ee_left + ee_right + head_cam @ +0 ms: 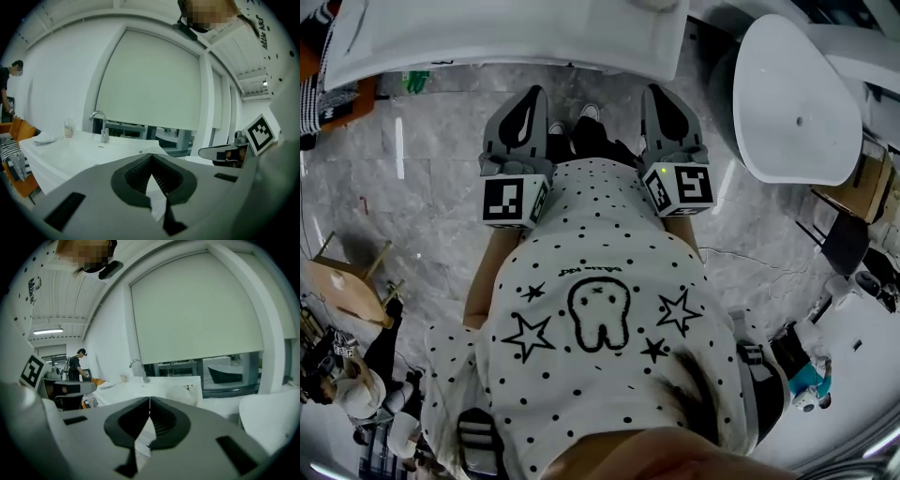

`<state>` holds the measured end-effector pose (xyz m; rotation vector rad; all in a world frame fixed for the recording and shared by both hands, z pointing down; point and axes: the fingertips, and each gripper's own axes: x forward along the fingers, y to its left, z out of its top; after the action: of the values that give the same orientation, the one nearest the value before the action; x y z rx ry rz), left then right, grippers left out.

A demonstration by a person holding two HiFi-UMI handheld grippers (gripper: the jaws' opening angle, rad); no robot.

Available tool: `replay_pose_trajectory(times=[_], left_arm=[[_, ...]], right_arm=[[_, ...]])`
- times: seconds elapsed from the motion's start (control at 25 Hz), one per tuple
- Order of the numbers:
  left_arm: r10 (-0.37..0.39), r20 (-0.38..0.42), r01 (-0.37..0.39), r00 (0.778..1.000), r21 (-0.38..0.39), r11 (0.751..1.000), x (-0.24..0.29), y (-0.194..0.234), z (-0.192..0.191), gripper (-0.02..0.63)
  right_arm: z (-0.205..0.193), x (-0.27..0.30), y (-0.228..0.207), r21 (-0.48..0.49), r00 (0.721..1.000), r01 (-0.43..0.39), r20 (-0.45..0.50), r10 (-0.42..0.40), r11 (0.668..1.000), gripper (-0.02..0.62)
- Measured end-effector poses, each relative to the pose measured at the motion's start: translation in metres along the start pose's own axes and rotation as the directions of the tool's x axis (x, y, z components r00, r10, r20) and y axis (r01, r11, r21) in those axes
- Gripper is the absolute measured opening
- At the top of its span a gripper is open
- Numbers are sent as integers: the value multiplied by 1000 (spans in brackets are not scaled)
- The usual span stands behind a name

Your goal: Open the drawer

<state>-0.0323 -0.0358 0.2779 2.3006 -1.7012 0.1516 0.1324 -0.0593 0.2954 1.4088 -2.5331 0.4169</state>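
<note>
No drawer shows in any view. In the head view my left gripper (532, 95) and right gripper (656, 92) are held side by side in front of the person's dotted white shirt, pointing toward a white counter (534, 42). The left gripper (151, 157) has its jaws shut, tips touching, with nothing between them. In the right gripper view the right gripper (149, 399) also has its jaws shut and empty. Each gripper's marker cube (514, 198) sits near the person's chest.
The counter carries a faucet (101, 124) and a cup (69, 128), under a window with a lowered blind (150, 79). A white tub (795, 103) stands to the right. A wooden stool (342, 286) stands on the floor at left. A person (75, 365) stands far back.
</note>
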Motion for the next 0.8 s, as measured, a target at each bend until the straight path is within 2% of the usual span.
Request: replay_pose_trajectory(times=[0.36, 0.8], left_arm=[[25, 23, -24, 999, -28, 999, -9, 1, 4, 3], [-24, 60, 24, 998, 3, 1000, 8, -4, 14, 3]], right_arm=[[4, 3, 4, -22, 1000, -27, 3, 27, 999, 14], [12, 3, -7, -30, 998, 16, 58, -14, 999, 14]])
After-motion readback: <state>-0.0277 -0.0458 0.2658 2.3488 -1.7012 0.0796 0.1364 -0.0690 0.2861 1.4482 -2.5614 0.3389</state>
